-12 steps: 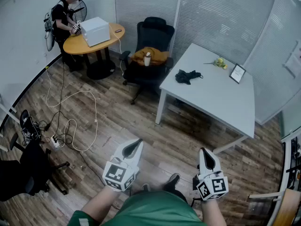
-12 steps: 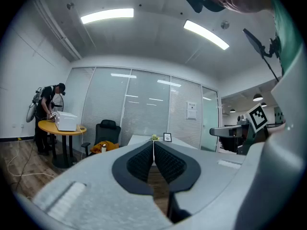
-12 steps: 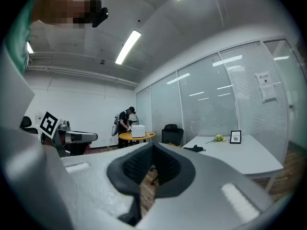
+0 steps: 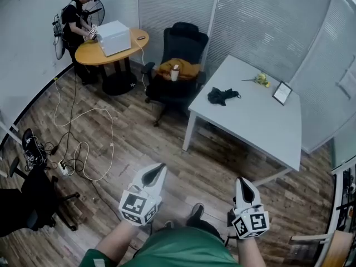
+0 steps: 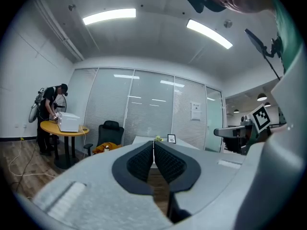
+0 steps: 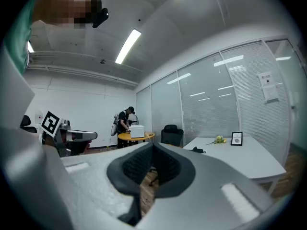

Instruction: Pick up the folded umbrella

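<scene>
The folded umbrella (image 4: 222, 96), a black bundle, lies on the grey table (image 4: 261, 124) near its far left edge. It also shows as a small dark shape (image 6: 196, 150) in the right gripper view. Both grippers are held low in front of me over the wooden floor, far short of the table. My left gripper (image 4: 161, 167) is shut with nothing in it, its pads meeting in the left gripper view (image 5: 153, 143). My right gripper (image 4: 240, 179) is shut and empty too (image 6: 152, 146).
A black office chair (image 4: 181, 43) with an orange garment (image 4: 181, 67) and a bottle stands left of the table. A picture frame (image 4: 282, 92) and flowers (image 4: 260, 79) lie on the table. A person (image 4: 75, 21) stands at a round yellow table (image 4: 97, 53). Cables (image 4: 83, 143) trail over the floor.
The table and chair sit slightly lower in the head view than before. Both grippers hold the same place and stay shut.
</scene>
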Tool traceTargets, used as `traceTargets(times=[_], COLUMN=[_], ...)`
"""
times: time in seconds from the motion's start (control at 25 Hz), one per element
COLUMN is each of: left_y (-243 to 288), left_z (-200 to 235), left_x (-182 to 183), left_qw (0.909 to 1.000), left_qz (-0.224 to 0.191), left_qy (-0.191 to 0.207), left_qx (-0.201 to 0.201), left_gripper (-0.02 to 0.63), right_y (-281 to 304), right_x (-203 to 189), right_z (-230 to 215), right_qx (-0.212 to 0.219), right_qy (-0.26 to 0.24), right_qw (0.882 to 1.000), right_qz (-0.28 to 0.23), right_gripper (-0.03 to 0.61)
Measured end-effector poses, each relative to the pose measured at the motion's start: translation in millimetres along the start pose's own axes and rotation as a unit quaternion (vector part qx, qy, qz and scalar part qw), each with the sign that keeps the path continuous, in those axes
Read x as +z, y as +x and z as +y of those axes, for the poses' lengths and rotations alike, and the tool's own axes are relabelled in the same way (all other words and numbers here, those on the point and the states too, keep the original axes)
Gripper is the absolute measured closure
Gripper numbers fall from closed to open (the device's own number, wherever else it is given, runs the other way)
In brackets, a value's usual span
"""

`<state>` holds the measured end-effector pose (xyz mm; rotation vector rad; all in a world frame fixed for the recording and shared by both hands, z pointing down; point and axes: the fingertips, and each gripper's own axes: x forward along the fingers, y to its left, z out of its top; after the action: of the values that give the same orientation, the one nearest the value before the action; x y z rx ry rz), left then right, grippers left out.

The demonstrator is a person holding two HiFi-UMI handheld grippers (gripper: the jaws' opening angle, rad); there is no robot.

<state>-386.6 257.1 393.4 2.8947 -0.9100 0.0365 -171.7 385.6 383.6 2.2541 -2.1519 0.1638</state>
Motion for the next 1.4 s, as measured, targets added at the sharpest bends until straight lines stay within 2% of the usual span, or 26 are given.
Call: traceTargets(times=[0.24, 0.44, 0.68, 0.88, 1.12, 1.4], left_y=[44, 100, 178, 225, 264, 291], left_z=[1, 1, -16, -30, -42, -30], left_x=[-10, -7, 6, 17, 16, 20], left_qw=[0.9996, 0.9990, 0.9981, 0.9972, 0.9961, 0.9954], left_qz=[0.019, 0.033, 0.038, 0.036, 0.046, 0.045], left_qy=[0.014, 0.008, 0.021, 0.034, 0.040, 0.039], left_qx=[0.015, 0.029, 0.045, 0.055, 0.064, 0.075], left_gripper=[0.600, 0.600, 0.600, 0.600, 0.600, 0.600], right_y=[33, 71, 114, 138, 160, 187], right_x=[-11, -10, -5, 1, -4, -4], right_z=[-53, -104, -184, -229, -269, -283], right_qx=[-0.024, -0.013, -0.003, 0.007, 0.016, 0.025], right_qy=[-0.004, 0.014, 0.036, 0.048, 0.065, 0.066], right_qw=[1.000, 1.000, 0.999, 0.999, 0.998, 0.997], right_qz=[0.005, 0.009, 0.010, 0.001, 0.009, 0.015], right_gripper=[0.575, 0.575, 0.575, 0.575, 0.575, 0.575])
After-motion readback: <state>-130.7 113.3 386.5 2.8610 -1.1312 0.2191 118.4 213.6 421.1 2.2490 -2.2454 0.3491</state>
